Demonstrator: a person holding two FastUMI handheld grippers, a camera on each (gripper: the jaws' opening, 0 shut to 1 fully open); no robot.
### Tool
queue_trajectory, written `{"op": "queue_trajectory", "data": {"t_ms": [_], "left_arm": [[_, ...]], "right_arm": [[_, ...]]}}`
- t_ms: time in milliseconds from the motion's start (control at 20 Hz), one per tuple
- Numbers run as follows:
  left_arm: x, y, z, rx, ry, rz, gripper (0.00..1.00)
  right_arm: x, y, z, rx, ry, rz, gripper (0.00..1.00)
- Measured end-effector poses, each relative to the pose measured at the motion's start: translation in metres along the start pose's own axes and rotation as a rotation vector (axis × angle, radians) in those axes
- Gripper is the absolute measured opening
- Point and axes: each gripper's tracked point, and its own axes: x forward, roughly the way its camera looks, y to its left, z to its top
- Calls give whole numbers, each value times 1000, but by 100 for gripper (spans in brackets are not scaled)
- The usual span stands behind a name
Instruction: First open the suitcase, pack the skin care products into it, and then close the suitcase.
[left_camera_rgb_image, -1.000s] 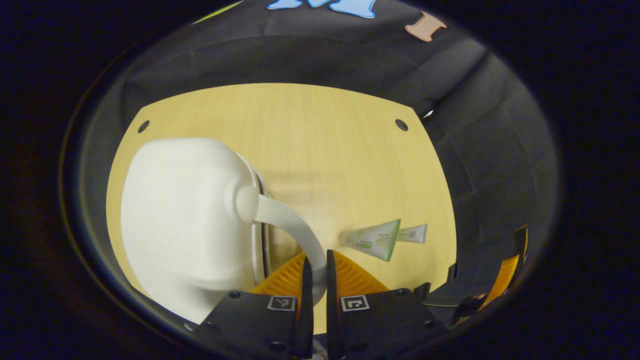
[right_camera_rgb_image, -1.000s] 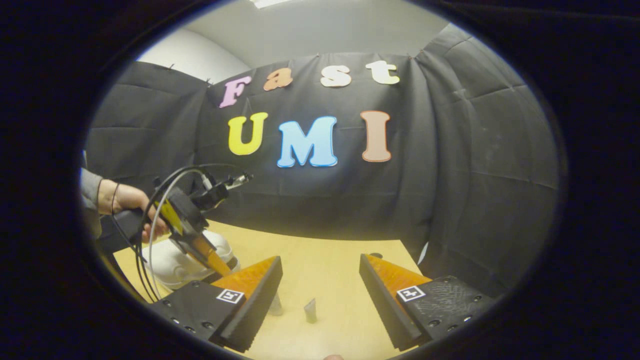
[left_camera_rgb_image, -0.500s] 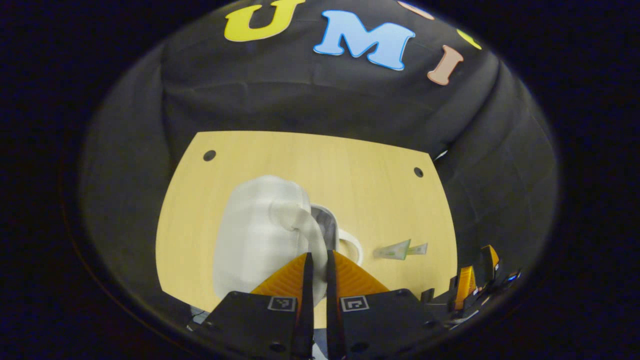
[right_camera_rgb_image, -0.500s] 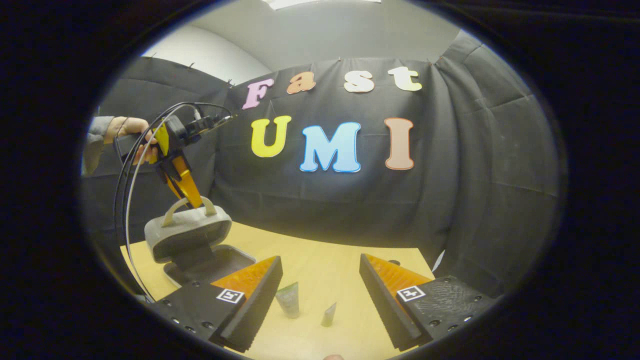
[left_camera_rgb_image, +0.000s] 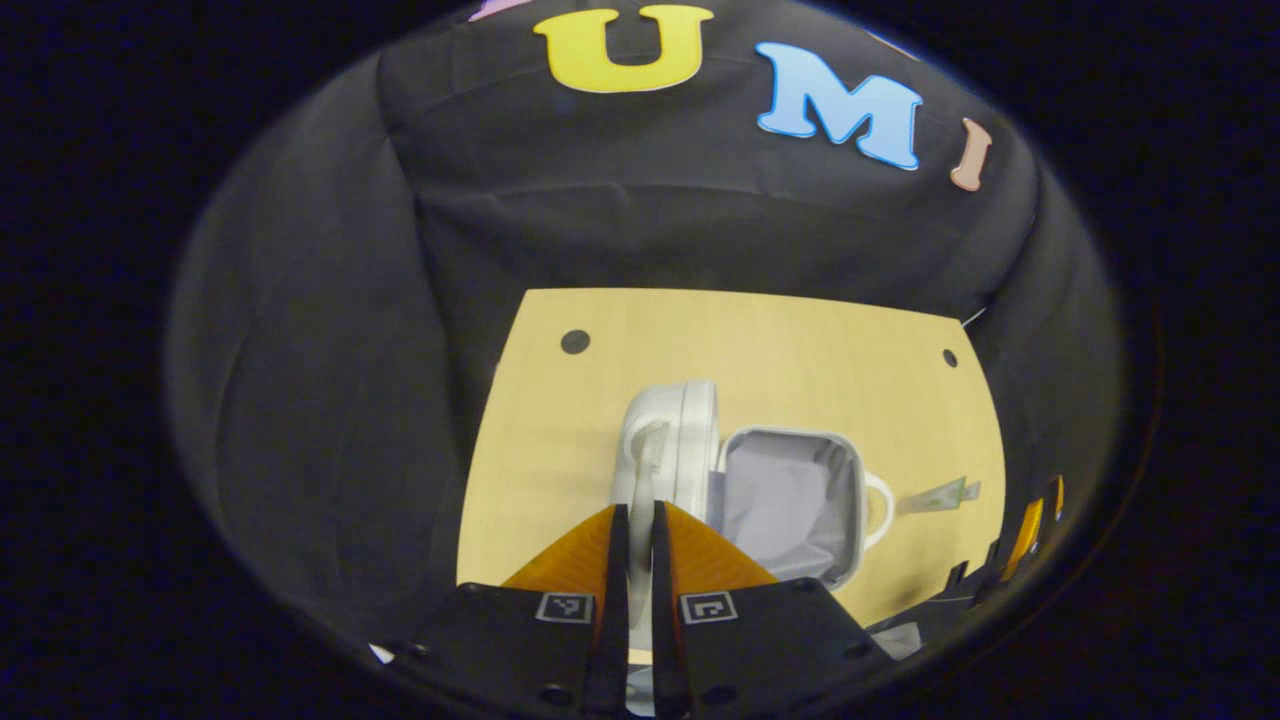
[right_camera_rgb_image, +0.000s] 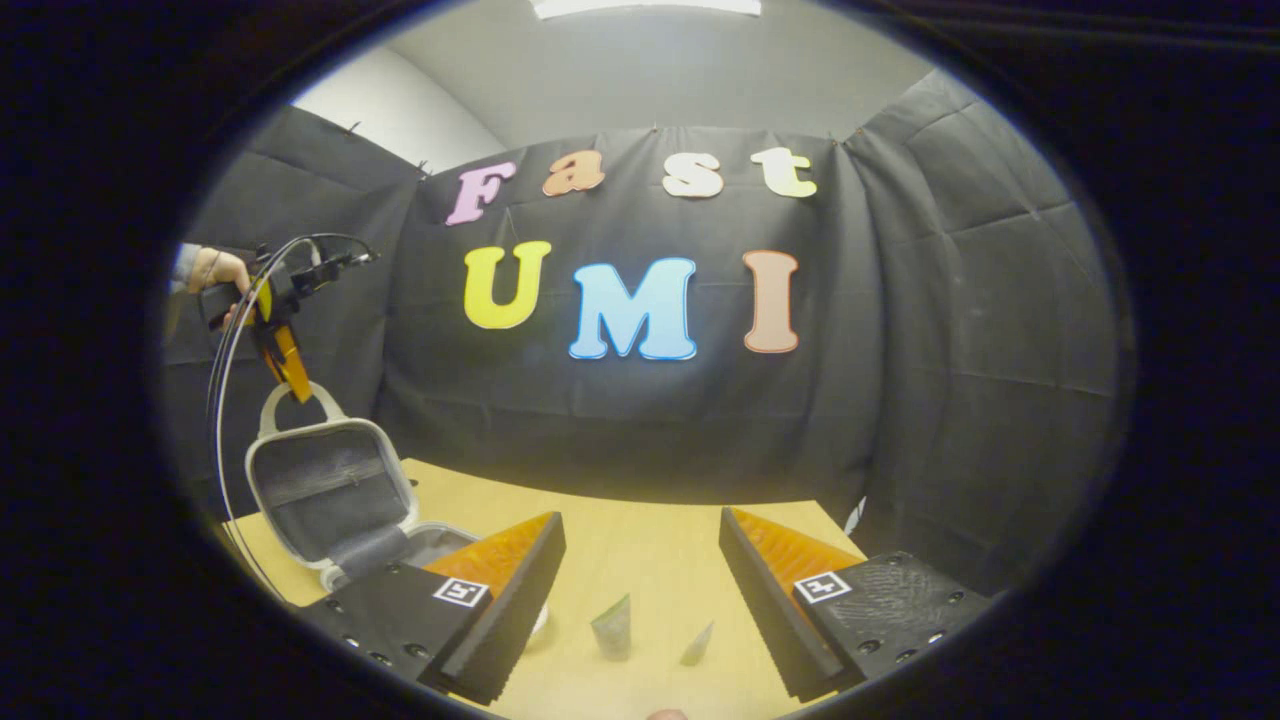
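The suitcase (left_camera_rgb_image: 760, 480) stands open on the table (left_camera_rgb_image: 800, 350) — in the left gripper view its lid (left_camera_rgb_image: 675, 440) is up on edge at the left and the grey-lined bottom half lies flat to the right of it. The left hand-held gripper (left_camera_rgb_image: 638, 560) is pinched narrow on the lid's handle (left_camera_rgb_image: 645, 460), both fingers pressing the white loop that runs down between them.

In the right gripper view that same left hand-held gripper (right_camera_rgb_image: 290, 375) hangs from above at the far left, held by a hand (right_camera_rgb_image: 215, 270) with a cable looping down from it, its tips on the handle (right_camera_rgb_image: 295, 400) at the top of the raised lid (right_camera_rgb_image: 325, 485). The lid stands near upright, its dark lining facing right, and the lower shell (right_camera_rgb_image: 440, 540) lies on the table (right_camera_rgb_image: 650, 530) below it.

The right hand-held gripper (right_camera_rgb_image: 640, 590) is spread wide with nothing between its fingers, low over the near part of the table. Between them lie two skin care tubes — a larger tube (right_camera_rgb_image: 612, 628) with a green tint, and a smaller tube (right_camera_rgb_image: 697, 643) just right of it. From the left gripper view both tubes (left_camera_rgb_image: 940, 493) sit on the table right of the open suitcase, close to it but outside it.
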Motion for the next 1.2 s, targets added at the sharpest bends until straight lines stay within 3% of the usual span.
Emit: {"op": "queue_trajectory", "data": {"t_ms": [300,450,600,850,1000,1150,1200], "left_arm": [[84,118,-25,-11,71,13,18],[143,160,-65,-46,164,21,18],[200,185,-100,-100,228,3,18],[238,207,-123,-150,241,35,20],[237,215,-108,-137,104,83,46],[215,228,-84,-139,-58,167,95],[205,232,-74,-150,-129,193,98]], "right_arm": [[-3,39,-7,39,61,-72,94],[-4,49,-8,40,92,-97,94],[-8,53,-12,9,127,-117,94],[-10,60,-13,-18,148,-128,94],[-9,59,-12,-12,143,-128,94],[-10,50,-16,8,146,-138,94],[-12,46,-17,16,145,-142,94]]}}
